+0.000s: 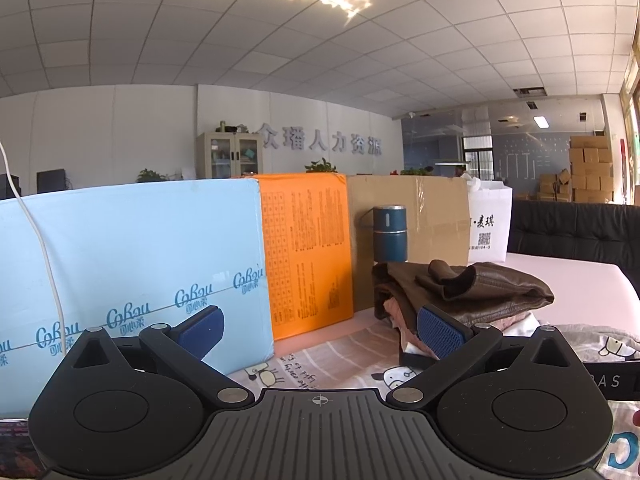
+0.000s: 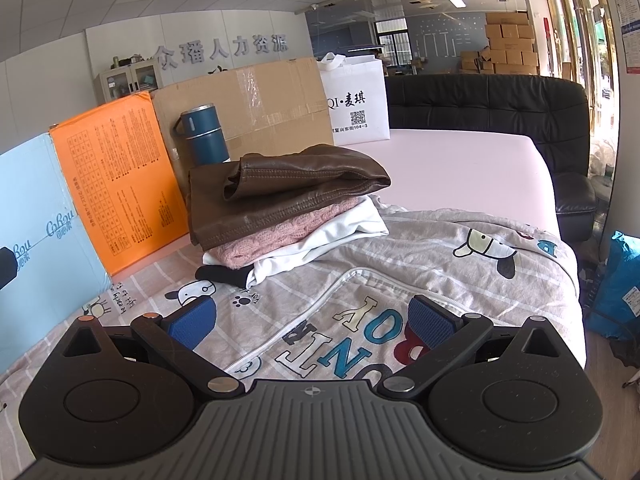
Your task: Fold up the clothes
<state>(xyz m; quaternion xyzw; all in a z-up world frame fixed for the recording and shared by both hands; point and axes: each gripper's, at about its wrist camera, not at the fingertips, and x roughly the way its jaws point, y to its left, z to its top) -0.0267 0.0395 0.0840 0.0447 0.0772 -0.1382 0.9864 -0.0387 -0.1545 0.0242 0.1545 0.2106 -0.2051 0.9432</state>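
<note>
A stack of folded clothes sits on the bed: a brown leather jacket (image 2: 288, 184) on top, a pink knit (image 2: 276, 236), a white garment (image 2: 340, 228) and a black piece (image 2: 224, 274) below. The jacket also shows in the left wrist view (image 1: 492, 284). My right gripper (image 2: 312, 318) is open and empty above the cartoon-print quilt cover (image 2: 440, 264), short of the stack. My left gripper (image 1: 320, 330) is open and empty, low over the same cover (image 1: 320, 360), left of the stack.
Along the left stand a light-blue box (image 1: 132, 264), an orange box (image 2: 116, 184) and a brown carton (image 2: 248, 108) with a blue flask (image 2: 204, 136) in front. A white bag (image 2: 356, 100) and black headboard (image 2: 488, 100) stand behind the pink mattress (image 2: 460, 168).
</note>
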